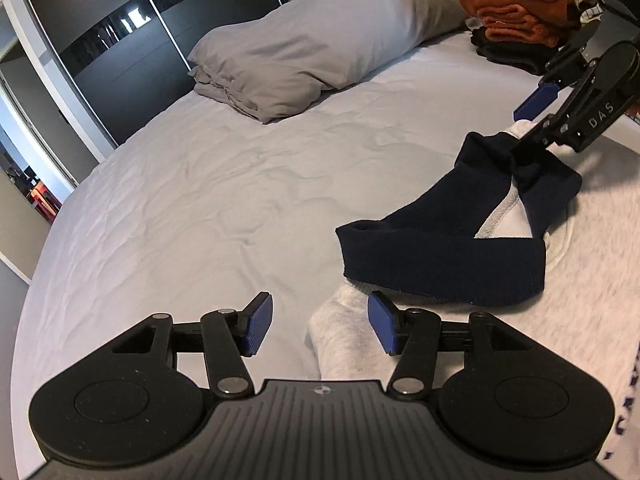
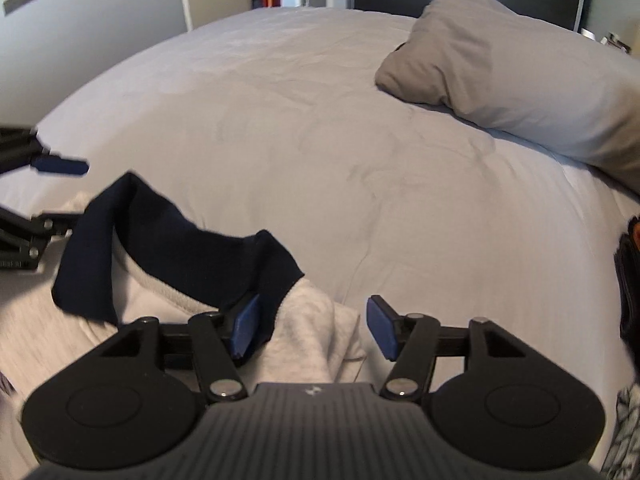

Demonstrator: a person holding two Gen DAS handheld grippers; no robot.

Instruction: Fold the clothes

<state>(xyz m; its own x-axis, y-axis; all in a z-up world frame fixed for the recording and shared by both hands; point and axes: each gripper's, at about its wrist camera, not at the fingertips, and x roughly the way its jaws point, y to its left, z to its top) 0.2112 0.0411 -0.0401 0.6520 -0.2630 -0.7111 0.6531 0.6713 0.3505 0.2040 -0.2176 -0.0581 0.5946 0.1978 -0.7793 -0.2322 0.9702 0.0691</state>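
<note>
A light grey garment with a navy neckband lies on the bed's right side. My left gripper stands open, and a loose grey corner of the garment lies between its blue pads without being pinched. In the right wrist view my right gripper is open too. Bunched grey cloth sits between its fingers, and the navy neckband drapes against the left pad. Each gripper shows in the other's view: the right gripper at the band's far end, the left gripper at the left edge.
A pale sheet covers the bed. A grey pillow lies at the head. A stack of folded orange clothes on black ones stands beside it. Dark wardrobe doors line the far wall. A patterned cloth lies at the right edge.
</note>
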